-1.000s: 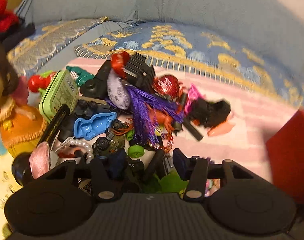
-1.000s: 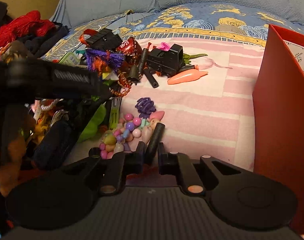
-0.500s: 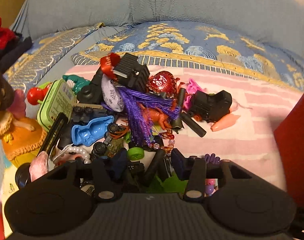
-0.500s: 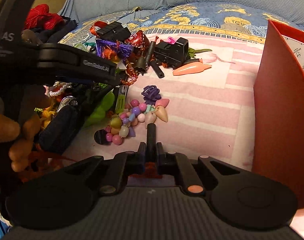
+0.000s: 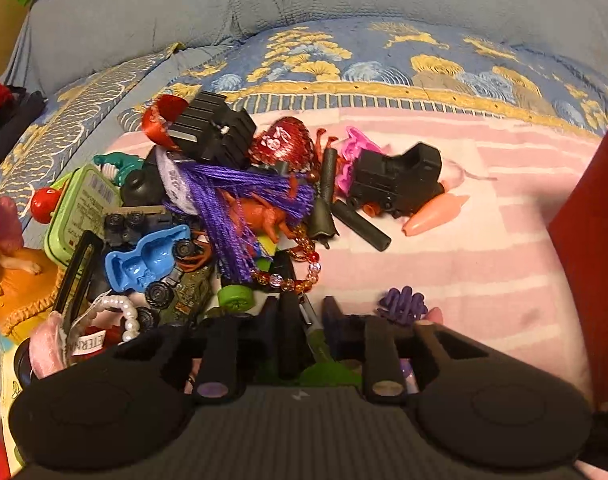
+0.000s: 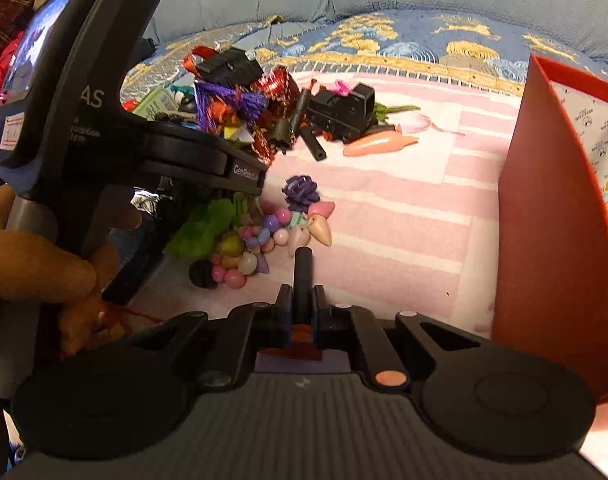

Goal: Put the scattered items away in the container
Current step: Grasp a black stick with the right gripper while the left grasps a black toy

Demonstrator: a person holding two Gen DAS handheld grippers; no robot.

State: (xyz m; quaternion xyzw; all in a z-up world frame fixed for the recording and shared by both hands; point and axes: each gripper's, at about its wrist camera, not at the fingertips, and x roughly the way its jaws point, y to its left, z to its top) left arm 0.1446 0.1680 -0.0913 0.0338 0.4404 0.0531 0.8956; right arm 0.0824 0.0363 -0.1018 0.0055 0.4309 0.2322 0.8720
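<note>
Right gripper [image 6: 302, 296] is pinched tight on a black stick [image 6: 303, 276], which pokes up out of the jaws at bottom center of the right wrist view. Just past its tip sits a clump of pastel beads [image 6: 260, 240] w/ a purple clip [image 6: 300, 192] above them.

Red box [image 6: 551, 220] fills the right edge of that frame, upright, well apart from the junk.

Left gripper [image 5: 298, 312] just clamped down: jaws have been closing fast and there's a black rod [image 5: 288, 332] standing between them at bottom center of the left view. The fingers look a bit apart there, so can't tell if the pads actually press on it. It's nose-down in the near edge of the toy pile [image 5: 224, 208], with a green wheel [image 5: 235, 298] to its left.

Pile fills the mid-left of that frame:
- purple tassel [image 5: 240, 208]
- blue mold [image 5: 144, 258]
- green tin [image 5: 84, 212]
- black block [image 5: 395, 180] further right, w/ a peach carrot [image 5: 433, 216] beside it

Everything's on a pink striped cloth [image 5: 463, 264]. A hand [image 6: 36, 280] holding the left gripper shows at the left edge of the right view.
</note>
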